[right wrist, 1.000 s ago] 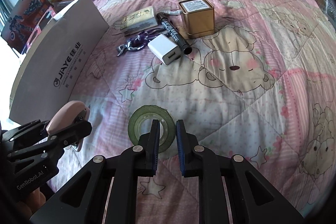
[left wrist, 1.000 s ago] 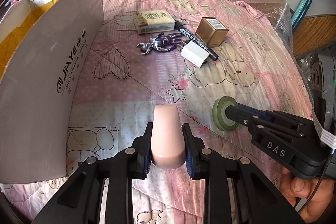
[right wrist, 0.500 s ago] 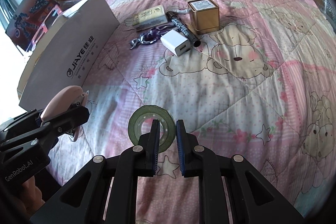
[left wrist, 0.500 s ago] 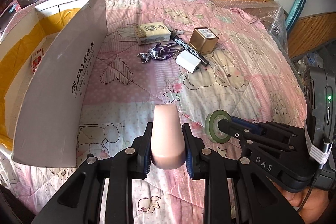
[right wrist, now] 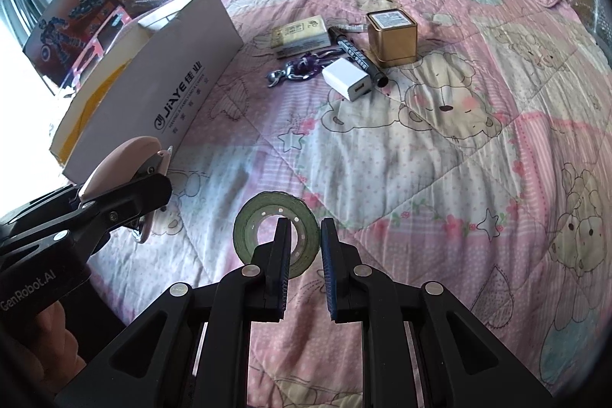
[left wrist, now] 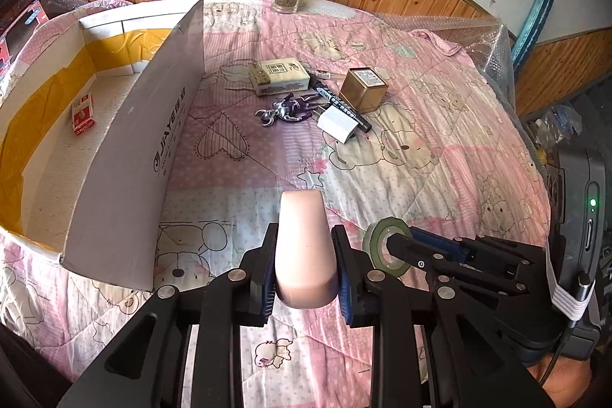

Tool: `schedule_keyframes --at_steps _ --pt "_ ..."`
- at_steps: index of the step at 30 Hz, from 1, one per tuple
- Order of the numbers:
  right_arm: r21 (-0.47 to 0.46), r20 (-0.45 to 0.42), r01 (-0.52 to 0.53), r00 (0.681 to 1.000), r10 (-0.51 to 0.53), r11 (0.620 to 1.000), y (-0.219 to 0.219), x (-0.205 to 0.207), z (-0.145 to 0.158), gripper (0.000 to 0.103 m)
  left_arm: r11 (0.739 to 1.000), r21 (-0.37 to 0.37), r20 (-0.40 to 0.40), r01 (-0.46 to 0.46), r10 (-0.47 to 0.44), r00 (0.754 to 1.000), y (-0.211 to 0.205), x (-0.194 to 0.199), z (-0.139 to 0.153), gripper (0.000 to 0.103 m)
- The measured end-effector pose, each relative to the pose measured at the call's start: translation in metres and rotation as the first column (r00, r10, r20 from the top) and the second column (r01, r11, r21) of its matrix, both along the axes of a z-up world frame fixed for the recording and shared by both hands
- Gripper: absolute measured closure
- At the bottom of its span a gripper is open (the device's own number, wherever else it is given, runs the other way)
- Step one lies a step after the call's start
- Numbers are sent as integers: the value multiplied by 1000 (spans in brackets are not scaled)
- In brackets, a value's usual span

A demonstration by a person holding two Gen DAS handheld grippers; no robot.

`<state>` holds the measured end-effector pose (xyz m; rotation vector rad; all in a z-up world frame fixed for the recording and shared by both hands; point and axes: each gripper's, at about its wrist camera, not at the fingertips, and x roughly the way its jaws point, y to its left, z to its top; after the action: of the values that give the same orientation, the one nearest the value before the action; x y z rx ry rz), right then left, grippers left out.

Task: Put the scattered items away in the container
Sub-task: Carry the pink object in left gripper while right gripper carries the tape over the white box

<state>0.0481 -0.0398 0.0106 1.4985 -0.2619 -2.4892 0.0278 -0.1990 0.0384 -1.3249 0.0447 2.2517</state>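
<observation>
My left gripper [left wrist: 306,255] was clamped on the pink item [left wrist: 304,247] between its fingers; my right gripper [right wrist: 304,247] pinched the tape roll's [right wrist: 260,217] rim, one finger through its hole.

Items I count from the rig:
- pink stapler [left wrist: 305,247]: clamped in my left gripper [left wrist: 305,270], lifted off the quilt
- green tape roll [right wrist: 276,232]: rim pinched by my right gripper [right wrist: 304,251]
- white cardboard box [left wrist: 126,155]: open, flap up, small red-and-white carton [left wrist: 82,108] lying inside
- clustered together on the quilt: cream packet [left wrist: 278,76], black marker [left wrist: 338,102], purple figurine [left wrist: 287,109], white charger [left wrist: 339,123], gold tin [left wrist: 363,89]
</observation>
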Motion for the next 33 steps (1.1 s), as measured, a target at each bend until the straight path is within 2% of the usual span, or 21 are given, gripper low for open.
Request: schedule_keyframes --at_steps 33 --pt "-38 -103 -112 989 108 993 -53 -1 63 87 993 98 -82 -69 77 994 -44 -5 58 76"
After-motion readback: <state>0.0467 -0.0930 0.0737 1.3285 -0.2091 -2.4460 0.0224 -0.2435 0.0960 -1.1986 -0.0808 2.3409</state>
